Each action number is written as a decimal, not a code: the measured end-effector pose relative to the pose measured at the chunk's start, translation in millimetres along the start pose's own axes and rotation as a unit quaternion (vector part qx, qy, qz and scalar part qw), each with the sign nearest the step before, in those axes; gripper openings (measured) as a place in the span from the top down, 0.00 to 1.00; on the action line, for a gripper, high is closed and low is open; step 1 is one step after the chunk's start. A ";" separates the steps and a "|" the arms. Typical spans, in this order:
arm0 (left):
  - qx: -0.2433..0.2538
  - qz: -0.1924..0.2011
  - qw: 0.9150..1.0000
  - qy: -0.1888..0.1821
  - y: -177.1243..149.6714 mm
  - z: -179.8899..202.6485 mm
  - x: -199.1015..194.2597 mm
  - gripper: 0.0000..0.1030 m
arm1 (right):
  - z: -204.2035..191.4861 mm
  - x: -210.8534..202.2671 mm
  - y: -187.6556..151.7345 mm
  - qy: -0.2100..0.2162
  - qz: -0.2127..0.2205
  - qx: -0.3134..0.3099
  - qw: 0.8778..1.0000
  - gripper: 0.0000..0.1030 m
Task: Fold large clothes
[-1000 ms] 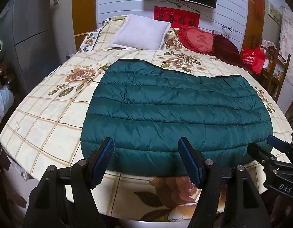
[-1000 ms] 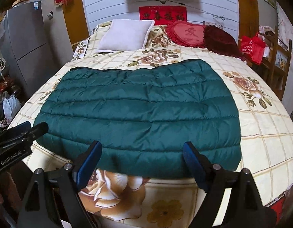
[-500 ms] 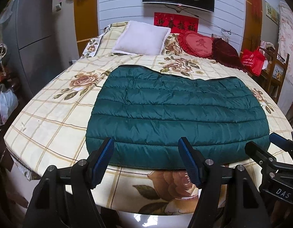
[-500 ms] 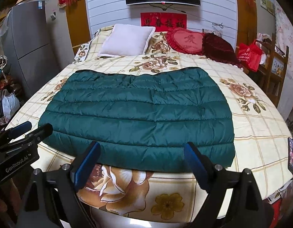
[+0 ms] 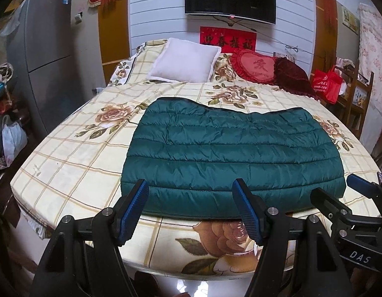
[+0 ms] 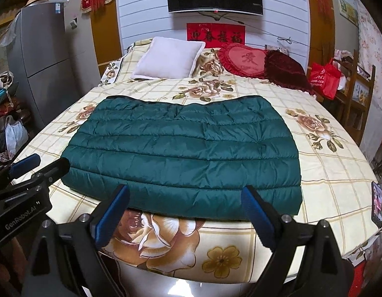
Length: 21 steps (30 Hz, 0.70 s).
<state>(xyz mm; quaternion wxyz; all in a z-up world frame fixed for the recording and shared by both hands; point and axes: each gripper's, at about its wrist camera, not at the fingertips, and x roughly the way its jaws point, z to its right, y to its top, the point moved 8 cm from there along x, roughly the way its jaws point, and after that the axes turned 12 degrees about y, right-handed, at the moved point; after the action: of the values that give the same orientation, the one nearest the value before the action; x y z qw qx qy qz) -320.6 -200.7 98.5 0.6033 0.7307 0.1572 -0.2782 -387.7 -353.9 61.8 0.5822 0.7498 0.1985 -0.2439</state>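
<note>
A dark green quilted down garment (image 5: 230,153) (image 6: 186,151) lies folded into a flat rectangle on the bed, its near edge towards me. My left gripper (image 5: 191,208) hangs open in front of the near left part of that edge, apart from the fabric. My right gripper (image 6: 186,212) is open too, off the bed's foot before the near right part. Both hold nothing. In the left wrist view the right gripper (image 5: 339,195) shows at the right edge; in the right wrist view the left gripper (image 6: 40,165) shows at the left.
The bed carries a cream checked sheet with roses (image 5: 67,163) (image 6: 334,173). A white pillow (image 5: 186,64), a red heart cushion (image 5: 255,66) and a dark red cushion lie at its head. A phone (image 6: 377,205) rests near the right edge. A grey fridge (image 5: 42,57) stands left; a wooden chair with a red bag (image 5: 327,84) right.
Both grippers have drawn back and up from the bed, so the garment looks smaller and farther away. The garment has not moved. The jaws stay open.
</note>
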 end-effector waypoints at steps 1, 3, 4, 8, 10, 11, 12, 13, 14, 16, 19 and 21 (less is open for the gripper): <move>-0.001 0.000 1.000 0.000 0.6 -0.8 0.3 0.20 | -0.1 -0.2 -0.2 0.000 -0.001 0.000 1.000 0.09; -0.003 0.002 1.000 0.000 0.8 -2.5 -1.5 0.20 | 0.0 -0.3 -0.4 0.000 -0.001 0.001 1.000 0.09; -0.004 0.003 1.000 0.000 1.2 -3.4 -2.4 0.20 | -0.2 -0.8 -0.9 0.000 -0.001 0.001 1.000 0.09; -0.007 0.012 1.000 0.000 4.0 -5.7 -8.3 0.20 | -1.4 -2.0 -3.0 0.001 -0.004 0.003 1.000 0.09; -0.007 0.019 1.000 0.001 5.9 -6.3 -12.5 0.20 | -2.7 -3.1 -4.0 0.001 -0.004 0.001 1.000 0.08; -0.006 0.023 1.000 0.003 6.6 -6.3 -15.2 0.20 | -3.3 -3.6 -4.3 0.001 -0.004 0.000 1.000 0.08; -0.006 0.027 1.000 0.003 7.4 -6.0 -17.6 0.20 | -3.7 -4.6 -4.7 0.000 -0.004 -0.002 1.000 0.08; -0.005 0.029 1.000 0.004 8.1 -5.5 -18.9 0.20 | -4.2 -4.9 -4.8 -0.001 -0.004 -0.004 1.000 0.08; -0.003 0.032 0.999 0.004 8.8 -4.7 -20.6 0.20 | -4.8 -5.7 -5.2 -0.002 -0.004 -0.005 1.000 0.08; 0.000 0.034 0.999 0.003 9.6 -3.2 -22.6 0.20 | -5.9 -6.4 -4.7 -0.002 -0.003 -0.006 1.000 0.08; 0.001 0.039 0.999 0.002 10.7 -1.3 -28.4 0.20 | -5.7 -6.8 -4.9 -0.007 -0.004 -0.008 1.000 0.08; 0.001 0.043 0.999 0.001 11.4 -0.6 -31.1 0.20 | -4.7 -7.4 -5.8 -0.008 -0.005 -0.008 1.000 0.08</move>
<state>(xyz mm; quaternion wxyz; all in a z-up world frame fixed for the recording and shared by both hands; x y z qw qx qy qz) -338.7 -199.4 126.2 0.6135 0.7380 0.1260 -0.2511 -396.4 -348.0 62.6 0.5882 0.7425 0.1992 -0.2511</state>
